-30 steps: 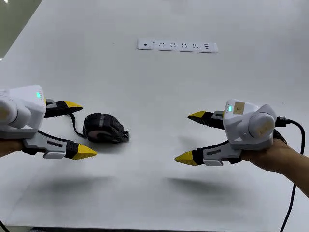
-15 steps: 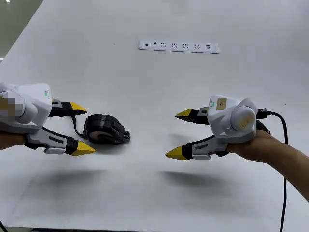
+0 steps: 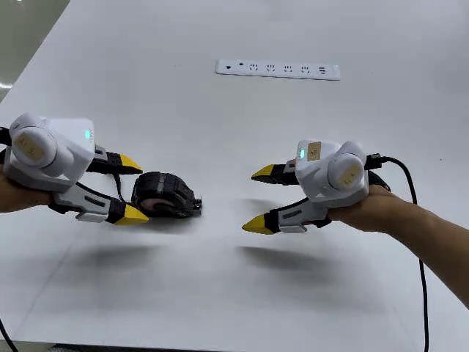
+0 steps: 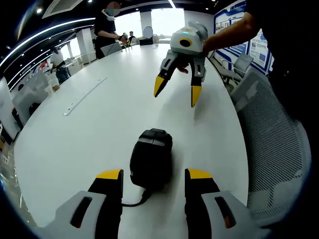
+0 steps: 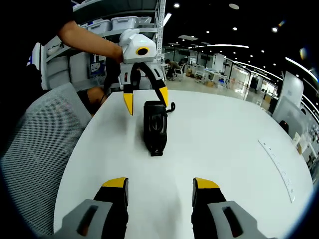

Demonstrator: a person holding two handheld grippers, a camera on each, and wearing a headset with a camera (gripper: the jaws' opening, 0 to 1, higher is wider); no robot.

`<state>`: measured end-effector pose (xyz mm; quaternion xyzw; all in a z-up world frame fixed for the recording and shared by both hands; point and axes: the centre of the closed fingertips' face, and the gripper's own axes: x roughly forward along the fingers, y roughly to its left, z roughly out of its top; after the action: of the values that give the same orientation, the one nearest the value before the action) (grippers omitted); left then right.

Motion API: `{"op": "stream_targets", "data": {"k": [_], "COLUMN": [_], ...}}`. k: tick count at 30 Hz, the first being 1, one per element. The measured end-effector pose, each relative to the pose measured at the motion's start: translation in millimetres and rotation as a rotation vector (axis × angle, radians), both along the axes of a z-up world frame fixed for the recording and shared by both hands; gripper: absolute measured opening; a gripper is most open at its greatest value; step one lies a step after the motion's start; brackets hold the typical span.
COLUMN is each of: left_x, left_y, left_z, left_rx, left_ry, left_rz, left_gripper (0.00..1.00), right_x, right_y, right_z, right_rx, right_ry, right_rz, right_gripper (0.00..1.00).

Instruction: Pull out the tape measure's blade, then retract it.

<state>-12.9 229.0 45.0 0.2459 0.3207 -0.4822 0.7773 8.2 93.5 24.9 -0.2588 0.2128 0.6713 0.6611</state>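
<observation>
Tape measure (image 3: 164, 195): on the left half of the worktop (image 3: 220, 110), closer to the near edge than to the far one, standing on its base.
Left gripper (image 3: 134, 189): jaws apart; the case's rear end sits just between the yellow tips, one tip on either side; I cannot tell whether they touch it.
Right gripper (image 3: 257, 199): jaws apart, holding nothing, well apart from the case, tips aimed at it.
Hands: the left comes in from the left edge, jaws pointing right; the right forearm reaches in from the near right corner, jaws pointing left.
Case axis: along the line between the two grippers, blade mouth toward the right gripper, strap toward the left gripper.
</observation>
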Motion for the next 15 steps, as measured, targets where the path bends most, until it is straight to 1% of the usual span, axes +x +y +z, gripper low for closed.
{"op": "stream_targets", "data": {"k": [3,7,10,15], "left_x": [1.4,3.1,3.8,5.3], "left_y": [-1.0,-1.9,-2.3,-1.9], "left_z": [-1.5,-3.2,-4.4,-7.4], "left_rx": [0.012,0.026,0.036,0.051], "left_ry": [0.004,0.011,0.020,0.037], "left_rz": [-0.015,-0.032,-0.046,-0.061], "left_gripper": [0.43,0.41,0.39,0.37], "right_x": [-1.1,-1.2,-1.3,-0.9], "right_y": [5.5,13.2,19.4,29.5], "right_z": [-2.6,-3.6,-3.8,-5.4], "right_rx": [-0.010,-0.006,0.001,0.004], "right_ry": [-0.001,0.000,0.008,0.024], "right_rz": [0.024,0.045,0.063,0.079], "right_gripper": [0.47,0.43,0.40,0.36]}}
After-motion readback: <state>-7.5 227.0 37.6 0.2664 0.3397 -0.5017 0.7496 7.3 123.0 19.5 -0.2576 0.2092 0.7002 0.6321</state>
